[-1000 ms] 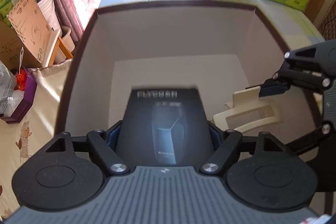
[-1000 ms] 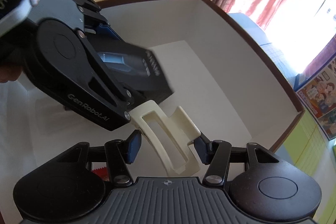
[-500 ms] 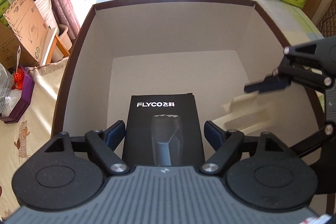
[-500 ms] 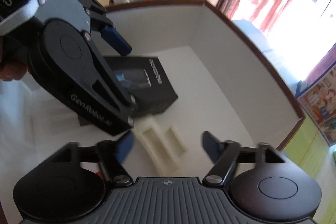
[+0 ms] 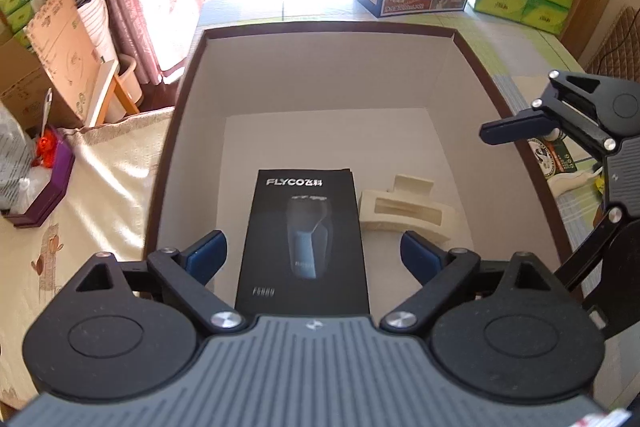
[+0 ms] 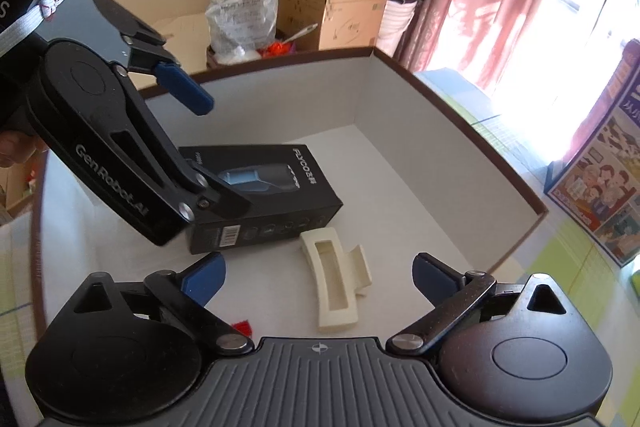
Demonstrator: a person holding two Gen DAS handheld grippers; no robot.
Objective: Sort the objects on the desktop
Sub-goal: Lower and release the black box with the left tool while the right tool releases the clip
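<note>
The black shaver box point(image 5: 306, 239) and the cream hair claw clip point(image 5: 408, 213) are seen lying flat on the floor of the large white-lined storage box point(image 5: 320, 83), the clip just beside the shaver box and apart from it. The left gripper point(image 5: 314, 255) is released, its jaws opening with the shaver box showing below between them but nothing pressed by the pads; the right gripper point(image 6: 320, 277) is likewise released and opening above the clip, which is not touched. Little is judged to be at risk for these two items. A snag could be caused if either gripper is drawn out carelessly, since the brown rim point(image 6: 460, 131) stands close and a knock could shift the storage box on the counter point(image 5: 100, 187). The two grippers are near each other, so a collision is possible. The light clip could also be nudged against the shaver box by a low finger.
</note>
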